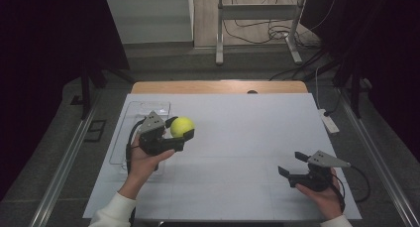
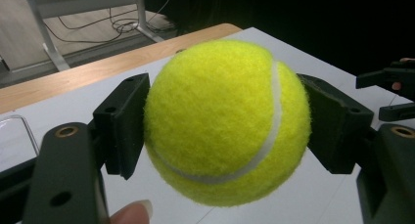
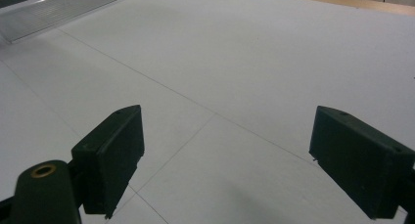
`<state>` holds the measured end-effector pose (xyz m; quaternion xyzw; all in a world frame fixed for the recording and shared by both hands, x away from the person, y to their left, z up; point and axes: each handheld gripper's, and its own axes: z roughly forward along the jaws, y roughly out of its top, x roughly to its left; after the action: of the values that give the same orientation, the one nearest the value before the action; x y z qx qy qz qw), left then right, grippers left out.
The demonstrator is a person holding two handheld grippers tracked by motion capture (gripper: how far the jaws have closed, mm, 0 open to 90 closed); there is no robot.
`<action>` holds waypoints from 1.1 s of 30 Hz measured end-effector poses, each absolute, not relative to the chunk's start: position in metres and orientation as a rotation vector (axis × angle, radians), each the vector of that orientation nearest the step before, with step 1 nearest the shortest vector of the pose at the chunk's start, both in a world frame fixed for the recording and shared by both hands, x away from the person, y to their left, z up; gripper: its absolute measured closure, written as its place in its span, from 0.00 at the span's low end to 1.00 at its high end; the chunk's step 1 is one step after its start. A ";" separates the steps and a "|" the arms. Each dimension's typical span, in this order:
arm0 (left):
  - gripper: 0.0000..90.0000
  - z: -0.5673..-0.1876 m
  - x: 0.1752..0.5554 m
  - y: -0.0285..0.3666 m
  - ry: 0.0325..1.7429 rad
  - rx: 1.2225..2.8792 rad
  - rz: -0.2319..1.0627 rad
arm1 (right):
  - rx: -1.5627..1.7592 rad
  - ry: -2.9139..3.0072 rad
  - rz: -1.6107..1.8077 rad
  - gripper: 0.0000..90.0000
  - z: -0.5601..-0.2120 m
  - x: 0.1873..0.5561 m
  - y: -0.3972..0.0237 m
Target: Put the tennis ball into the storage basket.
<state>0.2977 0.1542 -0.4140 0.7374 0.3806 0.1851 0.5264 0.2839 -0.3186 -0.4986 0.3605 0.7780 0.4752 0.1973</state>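
Note:
A yellow tennis ball [image 1: 182,126] [image 2: 227,122] is clamped between the two black pads of my left gripper [image 1: 179,128], held above the white table sheet near its left side. In the left gripper view both pads press against the ball's sides, and a fingertip shows at the bottom edge. My right gripper [image 1: 292,163] rests in a hand near the table's front right, jaws spread wide with nothing between them [image 3: 227,160]. That same gripper appears far off at the right edge of the left gripper view [image 2: 391,89].
A clear plastic tray [image 1: 130,119] lies on the left part of the white sheet [image 1: 247,138], just behind my left hand. A wooden table edge [image 1: 218,86] runs along the back. Metal frame legs and cables stand on the floor beyond.

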 end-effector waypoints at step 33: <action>0.30 -0.406 0.323 0.165 0.951 1.729 0.472 | 1.009 2.179 1.329 0.15 -0.499 0.284 -0.317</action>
<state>0.3230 0.1647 -0.4063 0.7237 0.3980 0.1977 0.5279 0.2837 -0.3172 -0.4992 0.3603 0.7784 0.4747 0.1972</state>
